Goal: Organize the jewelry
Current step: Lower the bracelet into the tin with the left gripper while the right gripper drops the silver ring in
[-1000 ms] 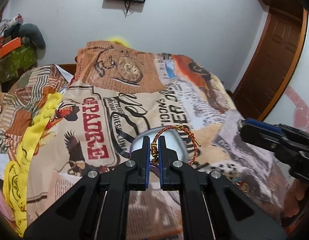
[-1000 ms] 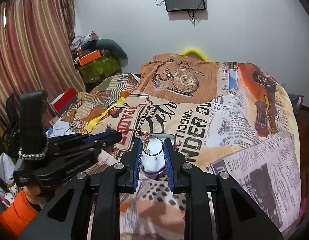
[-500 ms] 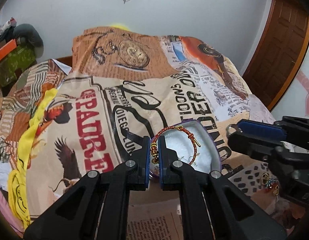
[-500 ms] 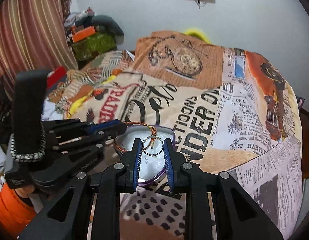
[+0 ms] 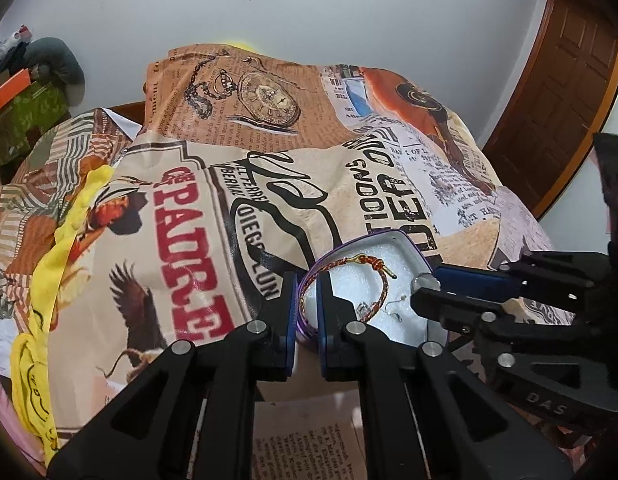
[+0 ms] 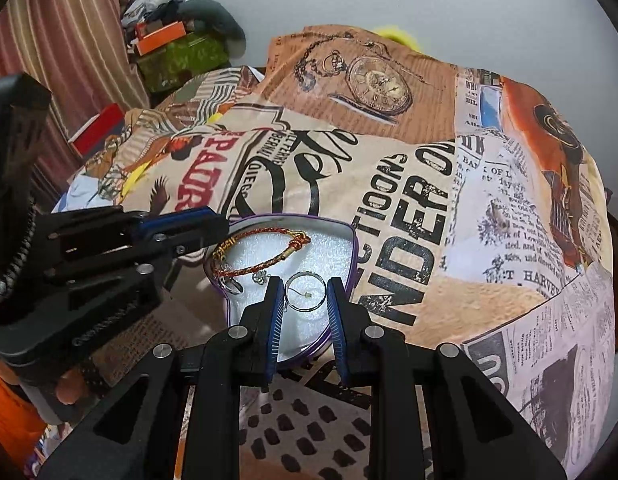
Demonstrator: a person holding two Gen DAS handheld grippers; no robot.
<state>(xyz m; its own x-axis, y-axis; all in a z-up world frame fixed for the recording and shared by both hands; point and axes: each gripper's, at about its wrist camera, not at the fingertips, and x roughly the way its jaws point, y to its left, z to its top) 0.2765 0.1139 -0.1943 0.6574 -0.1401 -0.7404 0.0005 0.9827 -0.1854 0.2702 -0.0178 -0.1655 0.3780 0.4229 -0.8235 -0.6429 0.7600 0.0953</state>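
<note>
Both claws were lowered over a heart-shaped tin (image 6: 351, 248) with a purple rim and white foam lining, which rested on a bed covered by a printed bedspread (image 6: 409, 184) of newspaper and poster motifs.

Left claw (image 5: 307, 292): the jaws were almost fully closed, clamped on one side of a red-and-gold braided cord bracelet (image 5: 383, 276). The rest of the bracelet loop extended forward over the foam, its knotted end lying toward the far side of the tin. In the right wrist view the same bracelet (image 6: 261, 250) ran across the upper-left part of the tin, and the left claw (image 6: 213, 226) reached in from the left edge at the tin's rim.

Right claw (image 6: 305, 296): the jaws were narrowly spaced, with a thin silver ring (image 6: 305, 292) standing between the two blue pads. The ring touched both pads and was positioned over the near half of the foam. In the left wrist view the right claw (image 5: 423, 286) entered from the right, over the tin's right rim (image 5: 413, 246).

Small silver pieces, too small to identify, lay on the foam (image 6: 261, 278) just left of the ring.

A yellow cloth (image 5: 41, 280) lay along the left side of the bed. A wooden door (image 5: 565, 80) stood at the right of the white wall.
</note>
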